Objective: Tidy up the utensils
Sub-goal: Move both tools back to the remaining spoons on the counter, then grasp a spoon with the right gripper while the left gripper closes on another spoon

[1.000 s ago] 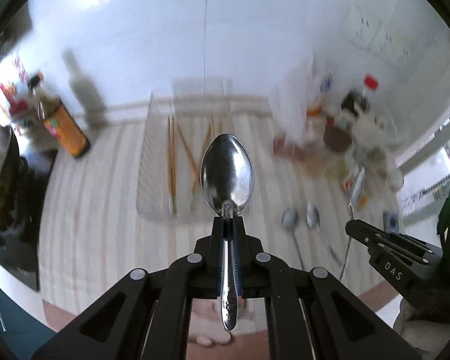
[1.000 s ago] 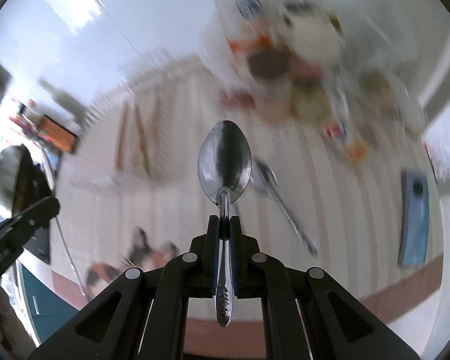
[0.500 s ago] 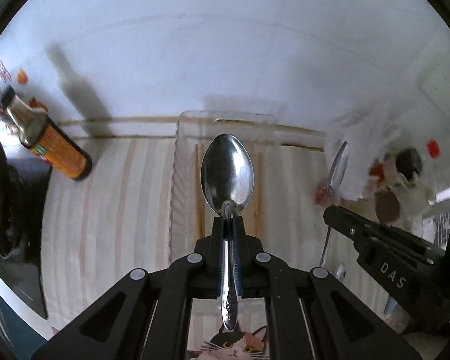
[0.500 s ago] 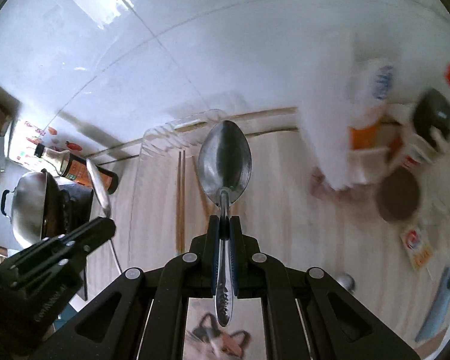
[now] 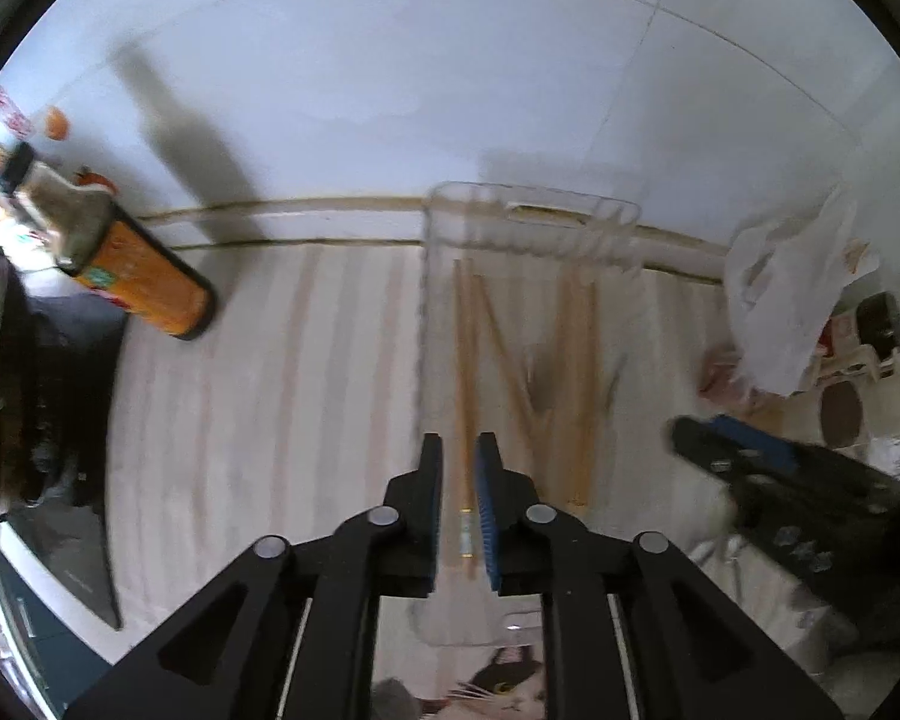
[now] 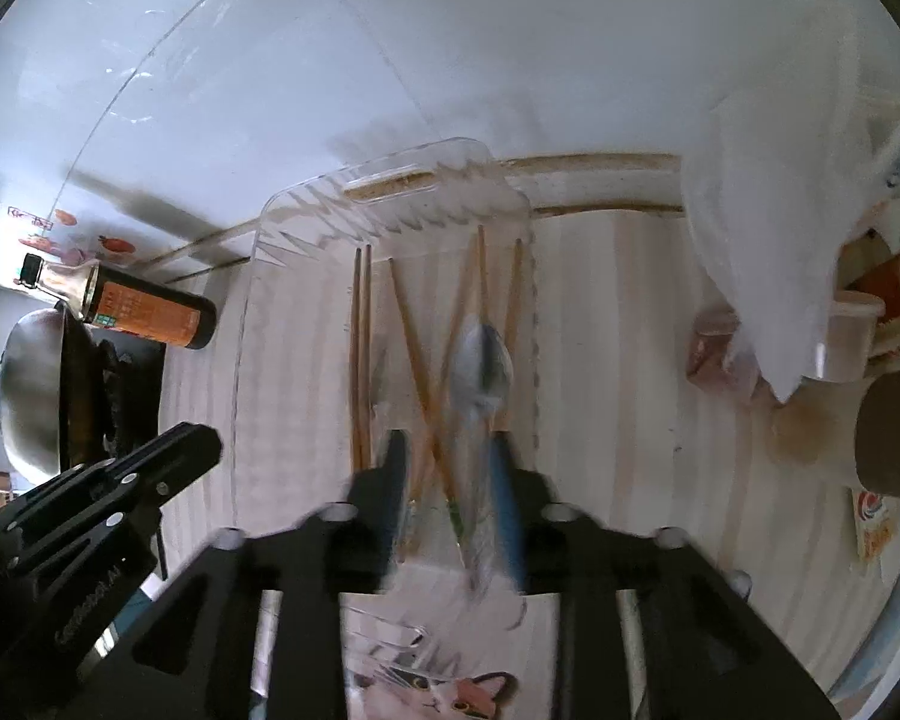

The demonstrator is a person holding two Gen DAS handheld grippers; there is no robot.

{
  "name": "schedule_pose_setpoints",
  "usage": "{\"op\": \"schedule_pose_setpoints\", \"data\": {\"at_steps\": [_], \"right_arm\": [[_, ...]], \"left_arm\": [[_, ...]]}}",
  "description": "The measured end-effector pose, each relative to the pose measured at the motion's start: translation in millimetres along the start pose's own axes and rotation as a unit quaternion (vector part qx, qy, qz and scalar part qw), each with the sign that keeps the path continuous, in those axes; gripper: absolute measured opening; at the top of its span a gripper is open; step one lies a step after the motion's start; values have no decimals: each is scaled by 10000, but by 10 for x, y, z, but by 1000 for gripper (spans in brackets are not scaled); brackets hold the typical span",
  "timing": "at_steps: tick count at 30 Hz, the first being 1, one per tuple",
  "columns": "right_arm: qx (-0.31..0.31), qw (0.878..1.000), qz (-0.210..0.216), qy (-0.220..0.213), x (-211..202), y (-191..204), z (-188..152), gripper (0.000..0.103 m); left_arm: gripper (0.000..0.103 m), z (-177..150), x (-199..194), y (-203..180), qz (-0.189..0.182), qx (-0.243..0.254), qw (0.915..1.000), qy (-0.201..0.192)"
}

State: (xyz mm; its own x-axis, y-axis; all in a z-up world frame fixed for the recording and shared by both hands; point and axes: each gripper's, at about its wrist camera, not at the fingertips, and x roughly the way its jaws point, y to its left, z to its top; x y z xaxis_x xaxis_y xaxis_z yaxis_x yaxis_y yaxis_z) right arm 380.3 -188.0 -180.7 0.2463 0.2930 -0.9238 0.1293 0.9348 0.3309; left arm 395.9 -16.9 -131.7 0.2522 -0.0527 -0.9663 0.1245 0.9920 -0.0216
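Spoon (image 6: 480, 372), blurred, is dropping between the right gripper's (image 6: 450, 480) opening jaws, no longer pinched, its bowl leading away from the jaws toward the wall and its long axis running with the chopsticks (image 6: 360, 360) in the clear tray (image 6: 390, 180) below. Left gripper (image 5: 457, 504) hangs over the tray's left side, pointing steeply down, jaws opening with nothing between them. Both hands now need only lift clear of the worktop (image 5: 270, 390).

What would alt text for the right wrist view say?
The right gripper hangs over a clear plastic tray, jaws opening, a blurred spoon dropping from them onto wooden chopsticks. The left gripper waits beside it, a sauce bottle beyond.
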Motion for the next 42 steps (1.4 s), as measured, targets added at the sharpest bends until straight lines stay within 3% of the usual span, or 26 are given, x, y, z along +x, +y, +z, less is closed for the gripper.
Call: {"op": "schedule_pose_setpoints", "data": {"at_steps": [2, 4, 6, 8, 10, 14, 16, 20, 23, 26, 30, 32, 34, 35, 36, 41, 42], "right_arm": [[51, 9998, -61, -155, -135, -63, -67, 35], [48, 9991, -250, -347, -292, -136, -130, 35], [94, 9974, -409, -579, -482, -242, -248, 42], [192, 9948, -567, -826, -673, -411, -415, 50], [302, 9922, -610, -1046, -839, -604, -550, 58], [318, 9774, -1229, -1690, -1170, -1020, -942, 64], [357, 9753, -1336, -1724, -1242, -1240, -1091, 64], [542, 9790, -1397, -1383, -1144, -1692, -1300, 65], [563, 9882, -1201, -770, -825, -1967, -1379, 65], [100, 9933, -1110, -320, -450, -1979, -1415, 62], [-610, 9909, -1198, 49, -50, -1792, -1419, 61], [-932, 9868, -1306, 236, 150, -1673, -1421, 56], [-1120, 9813, -1454, 578, 342, -1616, -1446, 27], [-1308, 9776, -1598, 415, 346, -1560, -1466, 25], [-1358, 9767, -1611, 409, 359, -1542, -1479, 11], [-789, 9790, -1851, 336, 308, -1766, -1502, 6], [-636, 9800, -1857, 332, 276, -1852, -1520, 6]], "left_arm": [[24, -58, -86, 36, 144, -50, 9996, -243], [61, -134, -209, 62, 318, -106, 9980, -538], [80, -228, -361, 65, 502, -174, 9943, -927], [81, -322, -488, 44, 637, -235, 9894, -1280], [103, -405, -557, -9, 649, -272, 9864, -1486], [103, -593, -627, -214, 813, -279, 9801, -1788], [103, -686, -595, -367, 839, -240, 9799, -1791], [103, -913, -418, -671, 1013, -237, 9833, -1493], [103, -1119, -211, -870, 1066, -193, 9871, -1179], [103, -1309, 4, -954, 1287, -150, 9876, -885], [103, -1536, 279, -954, 1611, -179, 9856, -485], [103, -1639, 365, -961, 1706, -181, 9845, -354], [103, -1725, 421, -975, 1740, -197, 9842, -271], [103, -1756, 425, -996, 1740, -204, 9842, -254], [103, -1787, 429, -1027, 1710, -205, 9848, -238], [100, -1859, 495, -1354, 1130, 6, 9936, -58], [95, -1863, 547, -1472, 938, 103, 9955, 47]]}}
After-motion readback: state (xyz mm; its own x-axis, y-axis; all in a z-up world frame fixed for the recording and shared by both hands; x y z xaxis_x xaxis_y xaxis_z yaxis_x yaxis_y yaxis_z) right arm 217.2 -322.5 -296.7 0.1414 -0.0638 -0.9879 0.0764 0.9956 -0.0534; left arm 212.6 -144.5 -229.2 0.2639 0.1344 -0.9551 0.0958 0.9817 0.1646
